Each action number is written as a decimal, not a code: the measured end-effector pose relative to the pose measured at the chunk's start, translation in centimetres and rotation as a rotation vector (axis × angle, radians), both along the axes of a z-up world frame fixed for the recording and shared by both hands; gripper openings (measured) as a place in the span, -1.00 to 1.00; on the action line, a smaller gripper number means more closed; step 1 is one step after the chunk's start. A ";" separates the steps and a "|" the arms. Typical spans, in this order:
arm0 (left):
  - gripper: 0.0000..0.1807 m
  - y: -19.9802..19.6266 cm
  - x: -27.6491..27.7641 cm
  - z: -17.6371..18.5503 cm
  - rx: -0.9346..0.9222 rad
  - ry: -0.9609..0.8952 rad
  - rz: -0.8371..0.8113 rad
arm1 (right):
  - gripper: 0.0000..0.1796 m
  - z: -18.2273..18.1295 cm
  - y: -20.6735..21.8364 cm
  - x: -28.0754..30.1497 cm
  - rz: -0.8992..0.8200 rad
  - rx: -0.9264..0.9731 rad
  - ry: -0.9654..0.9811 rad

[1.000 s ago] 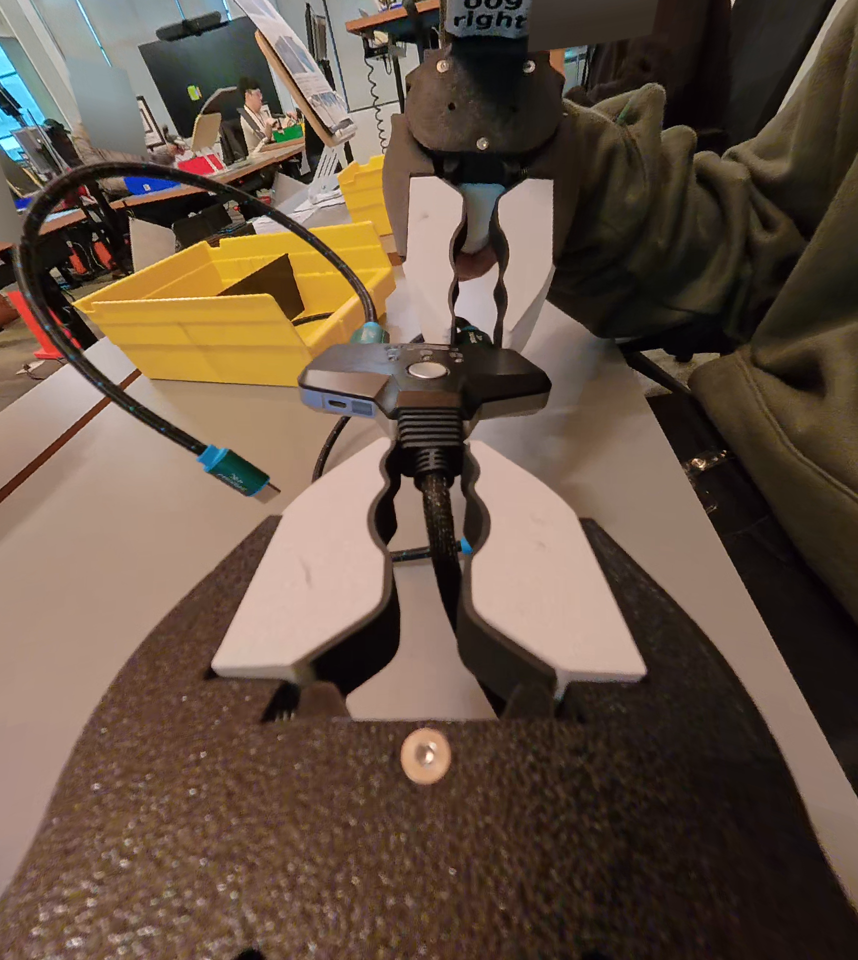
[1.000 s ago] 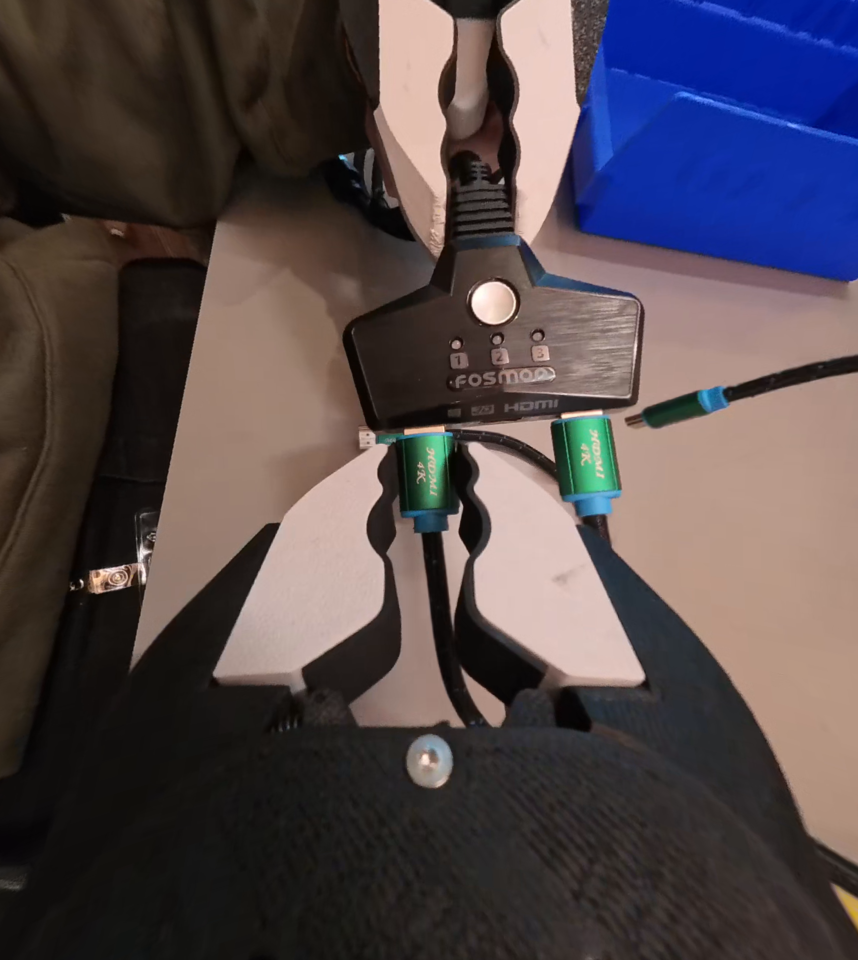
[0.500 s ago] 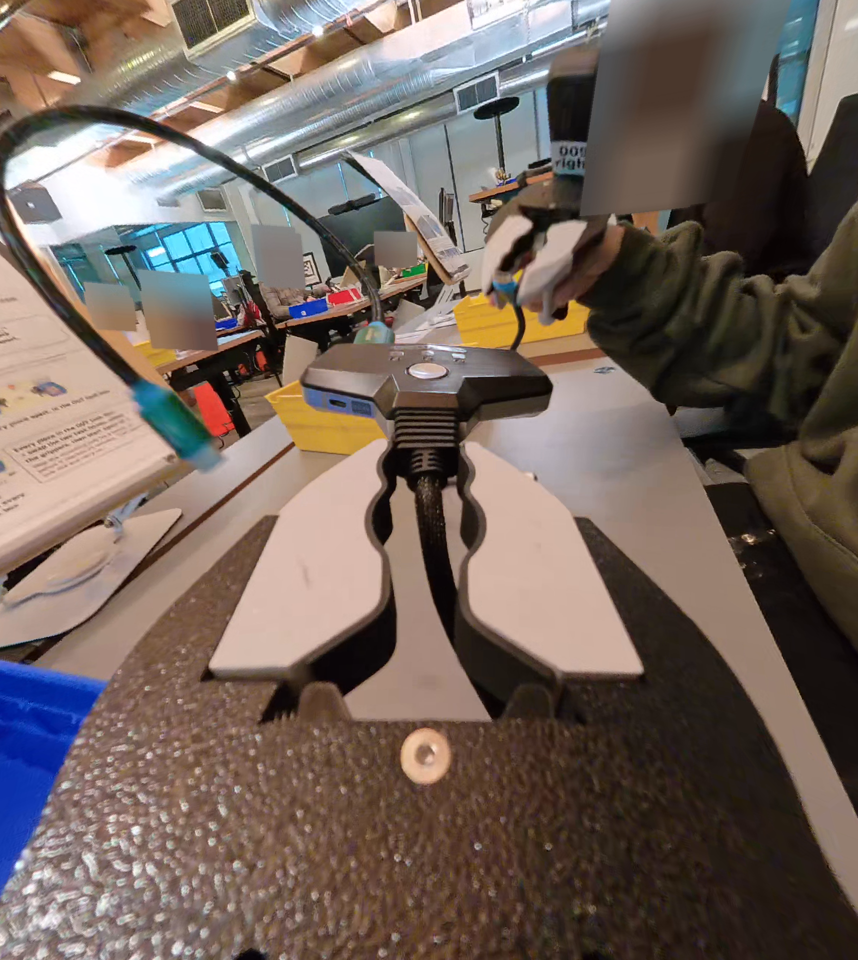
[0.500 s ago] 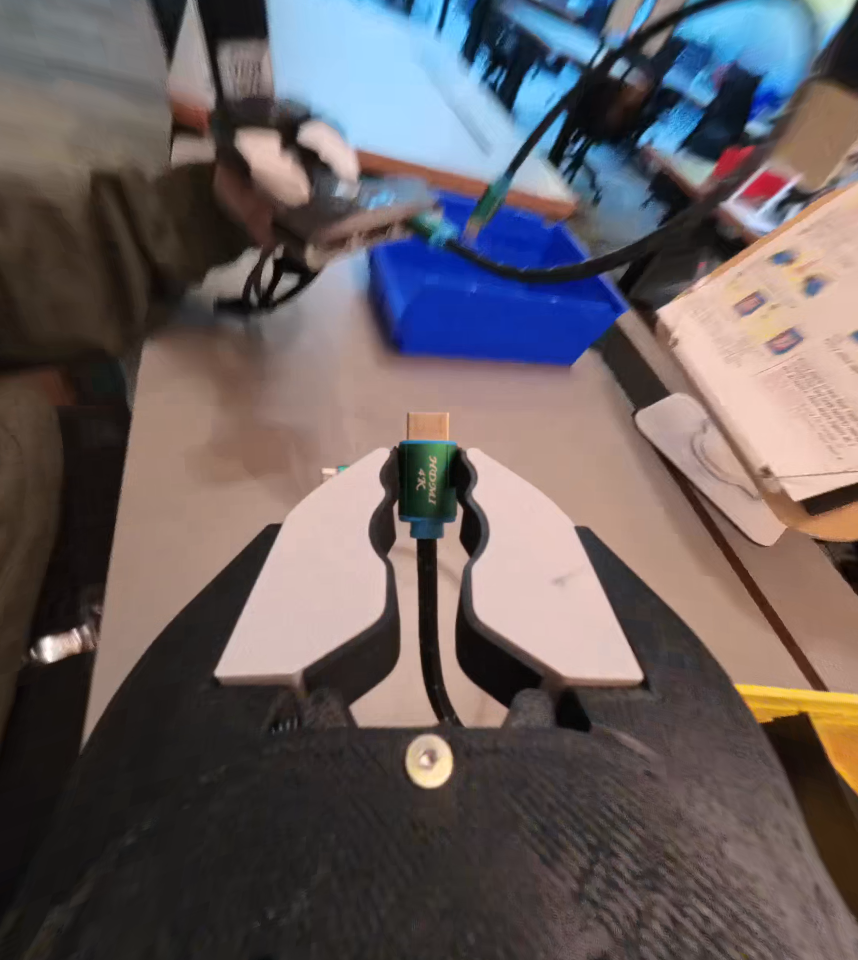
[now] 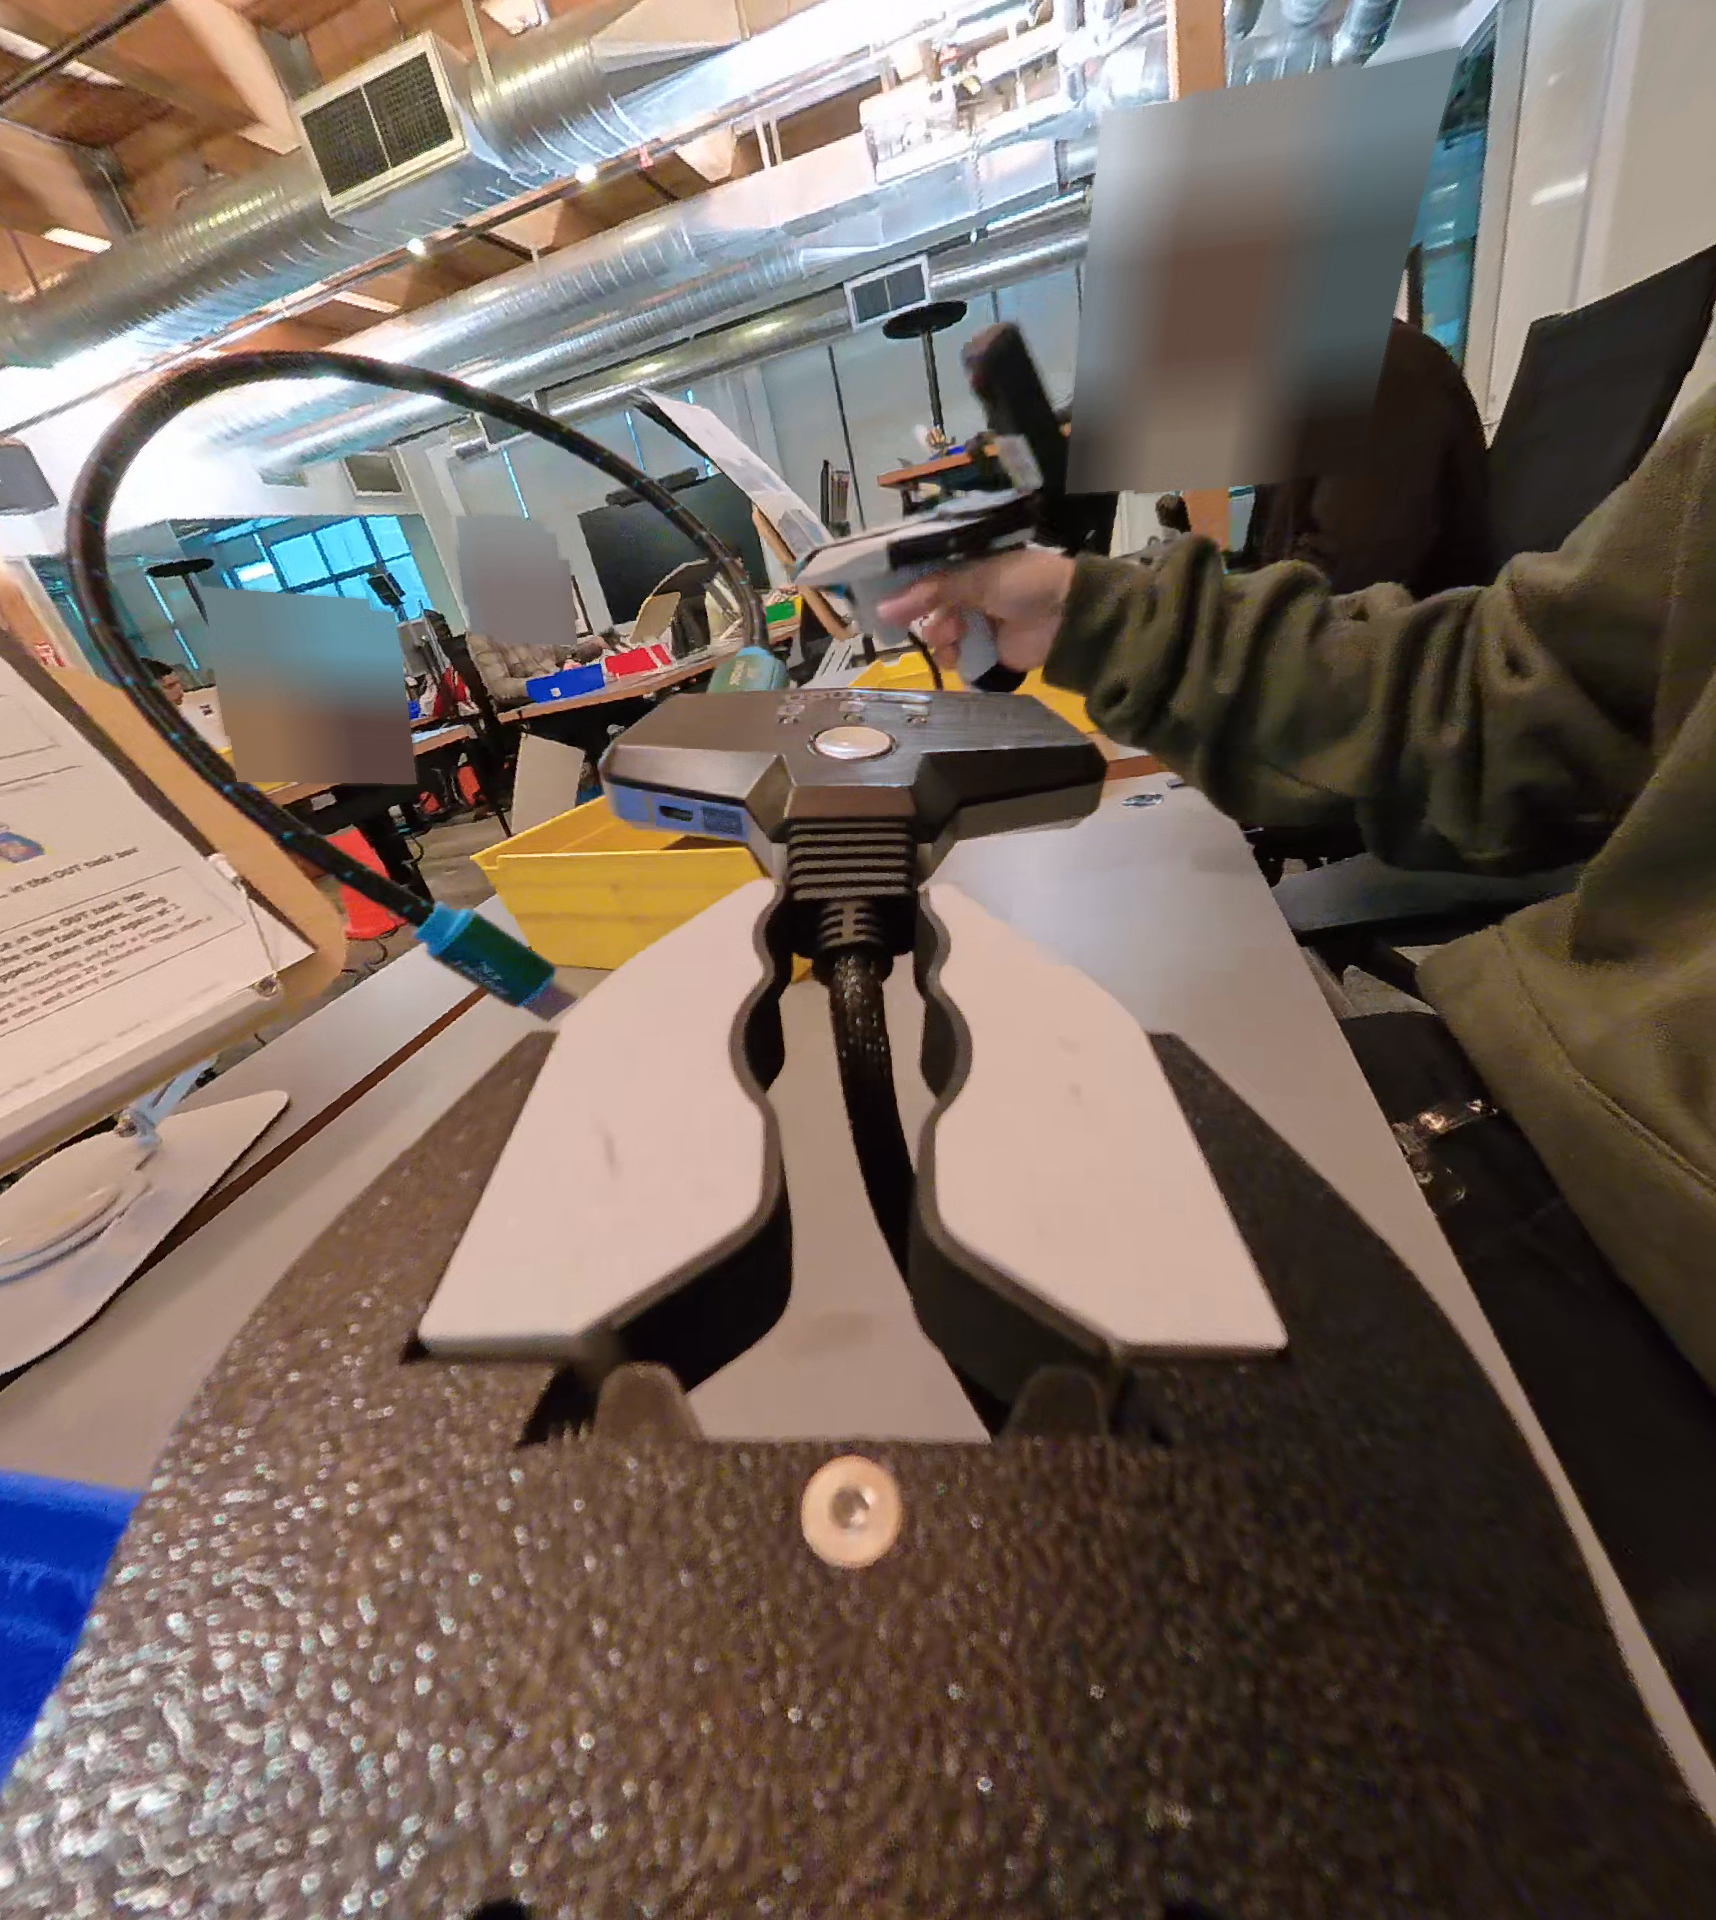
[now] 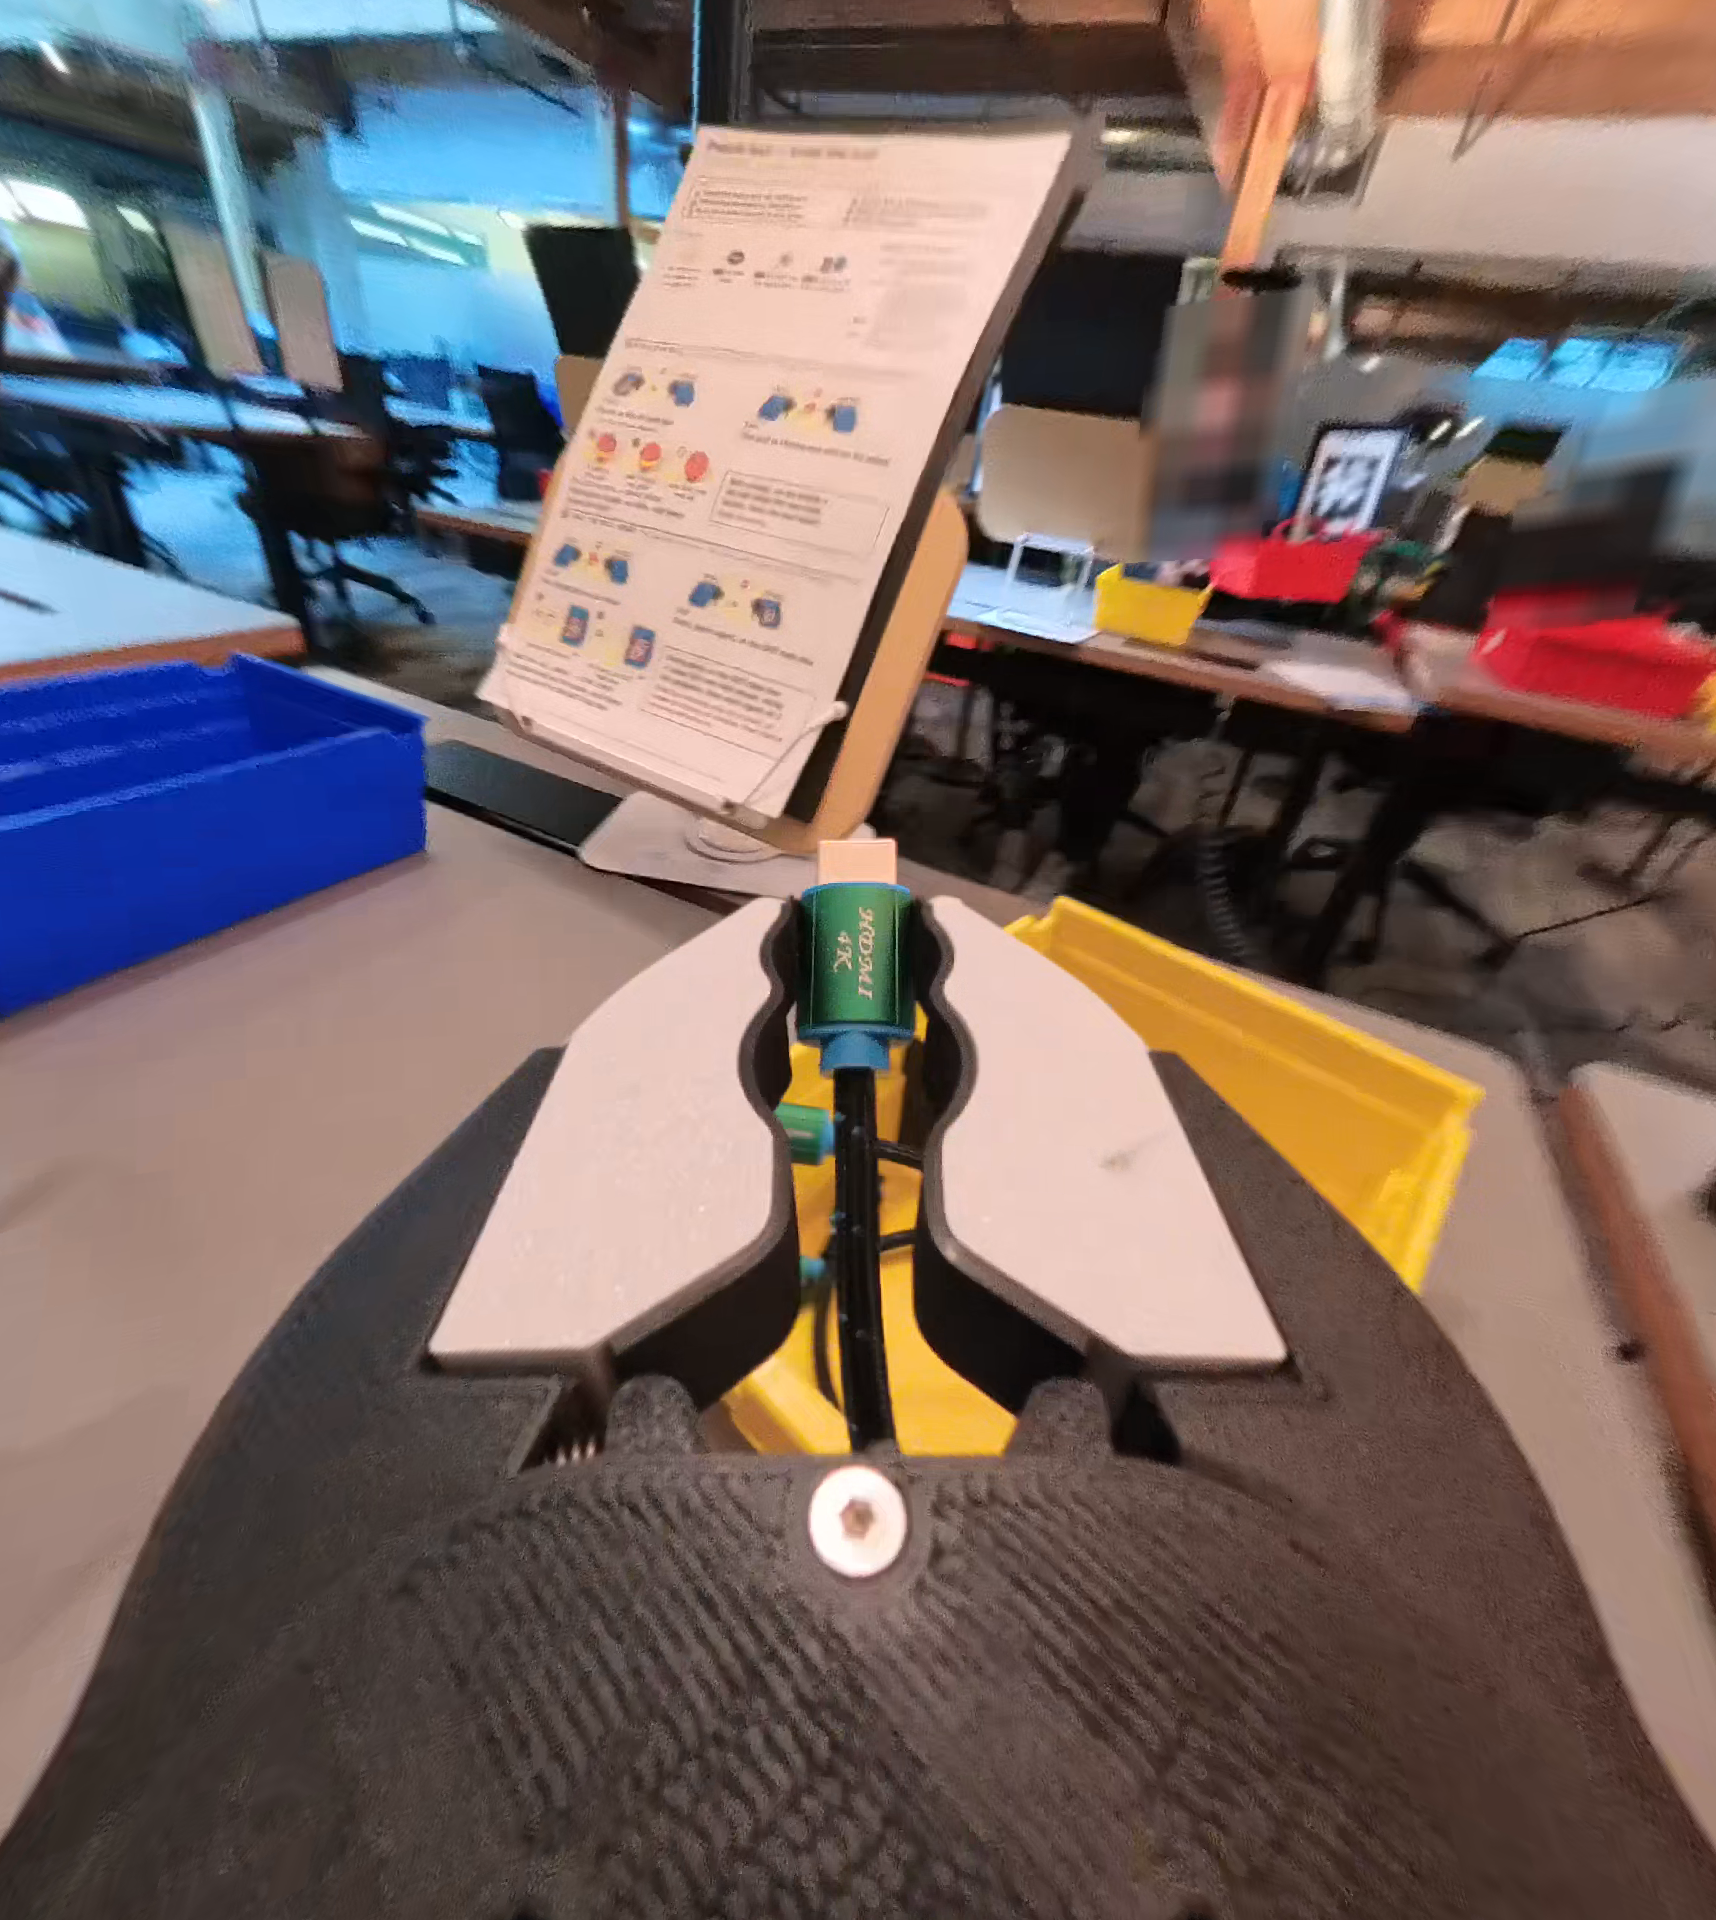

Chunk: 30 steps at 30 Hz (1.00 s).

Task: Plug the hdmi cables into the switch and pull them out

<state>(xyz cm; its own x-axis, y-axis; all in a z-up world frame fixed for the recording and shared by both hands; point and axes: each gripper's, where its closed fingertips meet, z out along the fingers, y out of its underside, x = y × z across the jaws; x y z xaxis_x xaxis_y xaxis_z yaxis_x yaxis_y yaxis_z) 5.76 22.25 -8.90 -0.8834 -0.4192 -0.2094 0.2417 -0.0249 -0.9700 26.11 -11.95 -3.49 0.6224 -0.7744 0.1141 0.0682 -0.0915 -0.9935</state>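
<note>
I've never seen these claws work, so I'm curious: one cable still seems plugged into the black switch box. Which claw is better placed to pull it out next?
Probably the right claw, after dropping its green plug over the yellow bin. The left claw is busy holding the switch by its cable.

1. My left gripper (image 5: pixel 852 940) is clamped: its two grey fingers (image 5: pixel 625 1132) close on the ribbed strain-relief neck of the HDMI switch (image 5: pixel 852 767), carrying it clear of the table, roughly level.
2. My right gripper (image 6: pixel 852 961) is clamped as well: its fingers (image 6: pixel 1093 1164) pinch the green HDMI plug (image 6: pixel 850 971) by its barrel, metal tip pointing forward and slightly up.
3. In the left wrist view, my right gripper (image 5: pixel 838 566) appears side-on, raised beyond the switch, well apart from it.
4. My right hand (image 5: pixel 989 613) wraps its handle; an olive sleeve (image 5: pixel 1353 686) covers the forearm, which reaches in from the right.
</note>
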 end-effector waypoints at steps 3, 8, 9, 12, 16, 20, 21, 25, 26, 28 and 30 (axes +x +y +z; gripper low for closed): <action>-0.77 -0.4 -0.2 -0.1 0.018 0.001 -0.009 | -0.77 -1.5 -0.2 2.6 0.005 0.147 0.065; -0.77 -0.8 -0.6 0.0 0.030 -0.008 -0.023 | -0.77 -2.9 1.2 5.4 -0.018 0.104 0.039; -0.77 -0.8 -0.7 0.0 0.027 -0.007 -0.027 | -0.77 -2.2 1.4 5.7 -0.036 0.087 -0.030; -0.77 -0.8 -0.6 -0.1 0.006 0.000 -0.037 | -0.77 -2.2 2.0 6.8 -0.068 0.018 -0.080; -0.77 -0.8 -0.4 -0.4 0.007 0.012 -0.045 | -0.77 -8.2 5.1 6.8 0.073 -0.170 0.109; -0.77 -0.9 -0.5 -0.5 0.004 0.014 -0.059 | -0.77 -15.1 4.8 6.6 0.073 -0.480 0.313; -0.77 -0.9 -0.4 -0.5 0.001 0.015 -0.059 | -0.77 -16.1 4.6 6.6 0.064 -0.517 0.354; -0.77 -1.1 -0.3 -0.6 -0.007 0.023 -0.065 | -0.53 -18.2 5.4 6.3 0.134 -0.509 0.519; -0.77 -1.1 -0.3 -0.6 -0.005 0.025 -0.065 | -0.45 -17.9 5.2 6.5 0.113 -0.499 0.525; -0.77 -1.2 -0.3 -0.7 0.003 0.024 -0.061 | -0.30 -16.2 5.2 6.4 0.094 -0.422 0.508; -0.77 -1.2 -0.3 -0.7 0.009 0.022 -0.060 | -0.18 -13.4 5.2 5.6 0.097 -0.331 0.436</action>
<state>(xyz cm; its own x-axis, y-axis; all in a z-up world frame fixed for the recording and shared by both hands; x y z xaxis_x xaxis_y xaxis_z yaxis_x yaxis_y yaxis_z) 5.48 21.03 -9.58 -0.9113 -0.3637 -0.1930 0.2187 -0.0304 -0.9753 31.66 -6.78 -16.94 0.7332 -0.6775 0.0575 -0.3192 -0.4176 -0.8507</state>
